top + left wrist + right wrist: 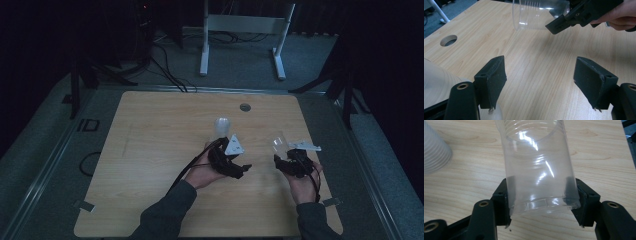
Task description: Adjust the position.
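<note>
- The wooden table [150, 150] takes up most of my high view, with a round cable hole [245, 107] near its far edge and a white frame stand [245, 30] on the floor beyond it.
- The frosted cup stack [222, 126] stands upside down near the table's middle, just beyond my left gripper [239, 170]. In the left gripper view the frosted cups crowd in at the lower left, beside the left jaw.
- The clear cup [537, 167] is in my right gripper [541, 202], held off the table on the right side, well apart from the stack. Its rim end sits between the jaws and its body points away from the hand.
- Progress, as I judge it: one cup is separated and in hand; setting it down, or onto something, is not yet done, and the rest of the stack looks untouched.
- Right fingers [584, 197]: clamped on the clear cup, one pad pressing each side of the wall just above the rim.
- Left fingers [492, 77]: parted, with bare table between them and nothing held; the stack lies outside the left jaw, and I cannot tell whether it touches.
</note>
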Motion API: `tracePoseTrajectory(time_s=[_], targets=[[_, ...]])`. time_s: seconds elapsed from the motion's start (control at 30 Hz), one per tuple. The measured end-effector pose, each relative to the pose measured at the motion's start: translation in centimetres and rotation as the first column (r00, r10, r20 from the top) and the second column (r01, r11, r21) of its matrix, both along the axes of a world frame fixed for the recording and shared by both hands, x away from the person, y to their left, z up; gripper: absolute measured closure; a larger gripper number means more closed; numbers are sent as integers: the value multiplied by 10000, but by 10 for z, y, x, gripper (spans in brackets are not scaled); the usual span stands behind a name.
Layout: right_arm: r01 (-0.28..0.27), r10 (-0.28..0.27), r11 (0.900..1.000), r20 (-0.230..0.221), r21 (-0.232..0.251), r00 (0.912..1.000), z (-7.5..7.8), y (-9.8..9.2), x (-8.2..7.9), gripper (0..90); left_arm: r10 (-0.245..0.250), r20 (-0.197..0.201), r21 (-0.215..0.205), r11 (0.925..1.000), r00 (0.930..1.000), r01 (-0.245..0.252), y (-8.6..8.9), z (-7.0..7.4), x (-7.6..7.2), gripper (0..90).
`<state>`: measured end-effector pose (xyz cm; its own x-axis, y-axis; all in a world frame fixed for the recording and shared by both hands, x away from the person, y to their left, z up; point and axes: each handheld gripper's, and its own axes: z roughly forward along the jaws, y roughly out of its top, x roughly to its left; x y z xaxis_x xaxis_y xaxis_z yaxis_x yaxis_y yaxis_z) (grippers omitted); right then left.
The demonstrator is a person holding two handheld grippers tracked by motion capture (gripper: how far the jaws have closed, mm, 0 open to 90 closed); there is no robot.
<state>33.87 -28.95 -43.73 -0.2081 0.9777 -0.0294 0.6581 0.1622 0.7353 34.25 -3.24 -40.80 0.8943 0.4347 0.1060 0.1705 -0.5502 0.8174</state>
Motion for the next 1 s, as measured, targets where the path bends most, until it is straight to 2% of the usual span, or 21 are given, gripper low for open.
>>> tracePoseTrajectory(time_s=[0.37, 0.53, 0.77, 1.0], targets=[[521, -528, 9985, 366, 192, 9979, -4, 1, 0, 419, 104, -6, -113, 9999, 9999, -104, -2, 0, 1, 257], [757, -777, 9965, 558, 361, 9954, -4, -2, -1, 419, 87, 13, -28, 10000, 10000, -87, -4, 0, 2, 257], [943, -987, 9936, 711, 625, 9926, -4, -6, -2, 419, 148, -32, -134, 9998, 9999, -149, -7, -1, 2, 257], [1099, -1174, 9911, 1048, 748, 9875, -3, -10, -5, 419, 150, -41, -166, 9997, 9999, -150, -9, -1, 2, 257]])
